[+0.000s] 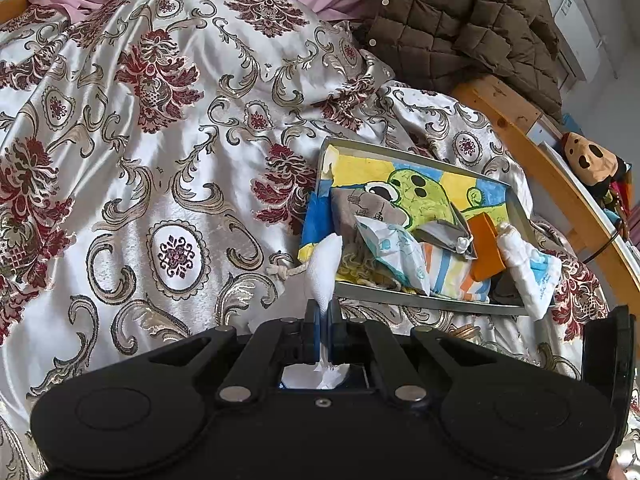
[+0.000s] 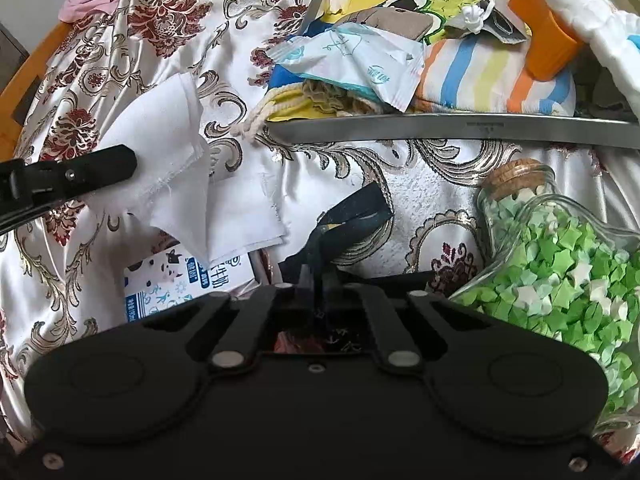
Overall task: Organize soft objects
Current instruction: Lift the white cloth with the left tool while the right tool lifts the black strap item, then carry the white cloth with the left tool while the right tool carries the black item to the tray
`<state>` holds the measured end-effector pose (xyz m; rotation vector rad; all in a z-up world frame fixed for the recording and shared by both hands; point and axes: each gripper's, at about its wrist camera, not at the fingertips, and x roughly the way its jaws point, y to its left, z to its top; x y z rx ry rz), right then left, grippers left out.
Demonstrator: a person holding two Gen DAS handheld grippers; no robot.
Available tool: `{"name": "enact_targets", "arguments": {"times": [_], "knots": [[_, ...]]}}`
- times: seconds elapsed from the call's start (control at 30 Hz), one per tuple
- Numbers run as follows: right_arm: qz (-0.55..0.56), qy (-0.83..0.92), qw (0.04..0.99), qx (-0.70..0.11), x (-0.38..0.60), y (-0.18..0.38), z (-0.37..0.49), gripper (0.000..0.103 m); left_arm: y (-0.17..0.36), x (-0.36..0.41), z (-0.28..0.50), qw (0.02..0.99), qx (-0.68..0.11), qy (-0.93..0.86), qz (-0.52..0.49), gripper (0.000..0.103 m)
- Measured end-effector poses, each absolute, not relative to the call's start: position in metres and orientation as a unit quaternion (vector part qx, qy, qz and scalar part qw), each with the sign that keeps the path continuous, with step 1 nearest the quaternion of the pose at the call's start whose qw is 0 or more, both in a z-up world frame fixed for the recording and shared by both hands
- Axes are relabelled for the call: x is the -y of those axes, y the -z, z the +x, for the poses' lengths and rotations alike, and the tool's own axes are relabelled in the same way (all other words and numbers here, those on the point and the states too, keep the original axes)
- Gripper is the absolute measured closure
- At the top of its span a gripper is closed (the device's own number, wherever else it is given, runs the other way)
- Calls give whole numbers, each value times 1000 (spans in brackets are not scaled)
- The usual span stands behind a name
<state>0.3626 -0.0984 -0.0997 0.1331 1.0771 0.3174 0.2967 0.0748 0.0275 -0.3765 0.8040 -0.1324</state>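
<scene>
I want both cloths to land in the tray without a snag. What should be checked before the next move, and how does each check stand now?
1. Left tongs shut on the white cloth: ok.
2. Right tongs shut on the dark printed fabric strip: ok.
3. Room in the metal tray for more: not ok, it is piled with the tissue pack, orange piece and towels.
4. White cloth hangs free of the milk carton under it: cannot tell.
5. Glass bottle of green paper stars clear of the right tongs' path: not ok, it lies close beside them.
</scene>
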Motion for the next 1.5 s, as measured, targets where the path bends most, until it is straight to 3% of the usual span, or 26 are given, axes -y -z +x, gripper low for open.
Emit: {"name": "enact_targets", "arguments": {"times": [0.63,0.97,1.3,1.5], "knots": [[194,-202,845,-455,133,66,362,103,-49,-71,288,913,-354,70,-190,101],[265,-226,860,-372,175,13,367,103,-84,-54,296,930,-301,99,-188,101],[297,-192,887,-296,221,-26,409,103,-130,-14,347,943,-256,124,-174,101],[325,-139,897,-267,266,-22,437,103,-122,28,386,939,-261,152,-164,101]]}}
